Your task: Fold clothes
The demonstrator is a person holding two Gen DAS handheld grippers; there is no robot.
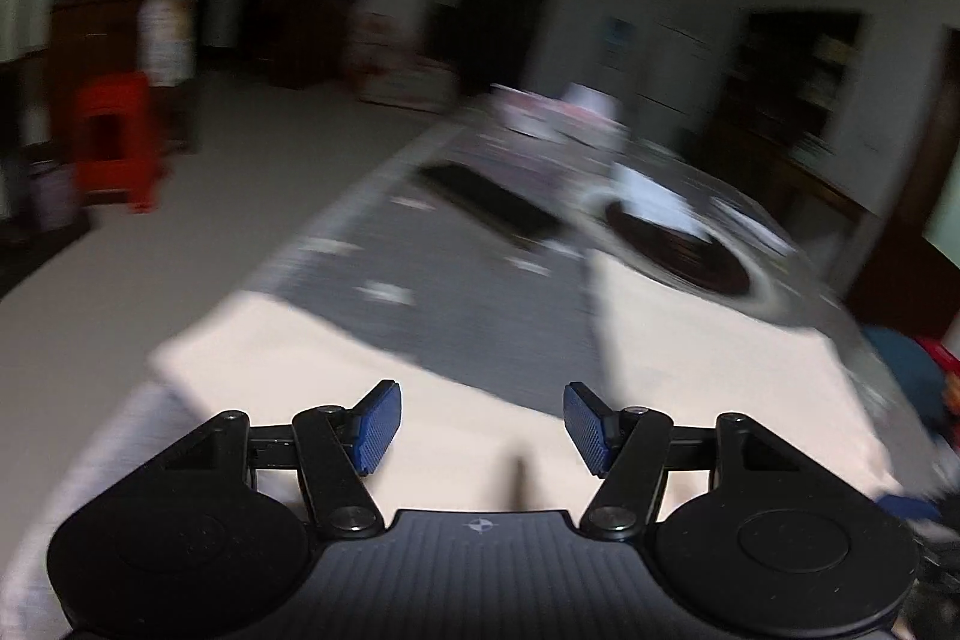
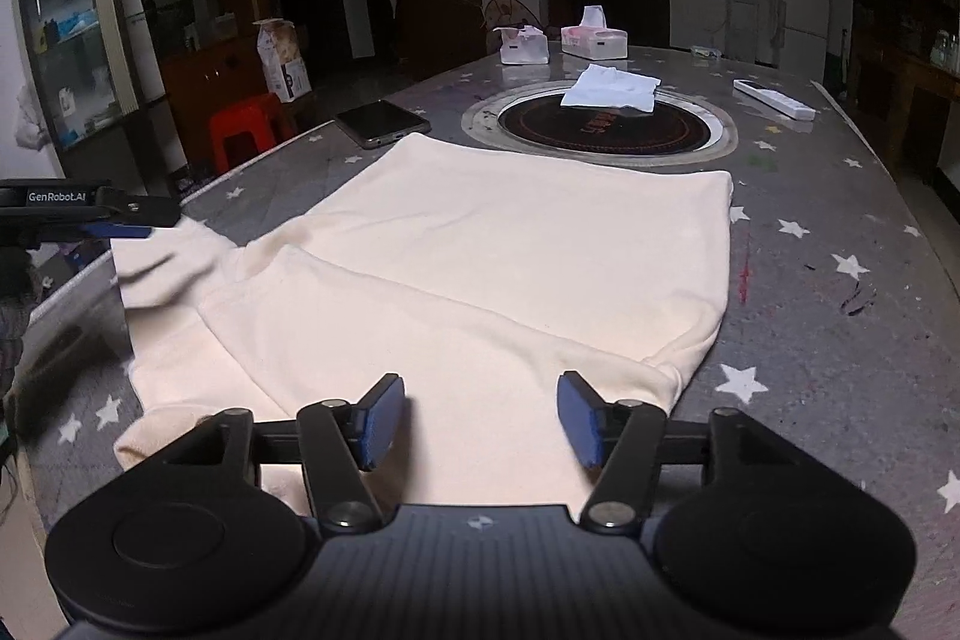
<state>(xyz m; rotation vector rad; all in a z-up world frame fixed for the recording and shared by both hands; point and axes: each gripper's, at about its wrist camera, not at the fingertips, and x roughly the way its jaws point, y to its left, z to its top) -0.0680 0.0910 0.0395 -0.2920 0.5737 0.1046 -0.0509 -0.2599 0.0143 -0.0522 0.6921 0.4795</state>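
1. The cream garment [image 2: 480, 268] lay spread on the star-patterned worktop [image 2: 840, 340], its far hem just short of the round dark inset [image 2: 606, 124] in the worktop's middle.
2. One layer of the garment already lay over another on the side nearest the right tool [image 2: 474, 421], with a diagonal edge running across it; that would fit a fold partly made or cloth merely laid down that way, and one moment could not settle which.
3. The right tool hung low over the garment's near edge, its blue pads well apart and nothing between them.
4. The left tool [image 1: 480, 424] was likewise released, its pads spread with only cloth below; its view was heavily blurred. In the right wrist view it showed at the garment's left corner [image 2: 90, 211], on the side away from the inset.
5. The cloth looked light, soft and limp, likely to sag and drag when lifted; it would probably want a pinch at two corners or along a hem, held taut.
6. A phone [image 2: 381, 122] lay just beside the garment's far left corner, near the inset, and could catch a swung edge.
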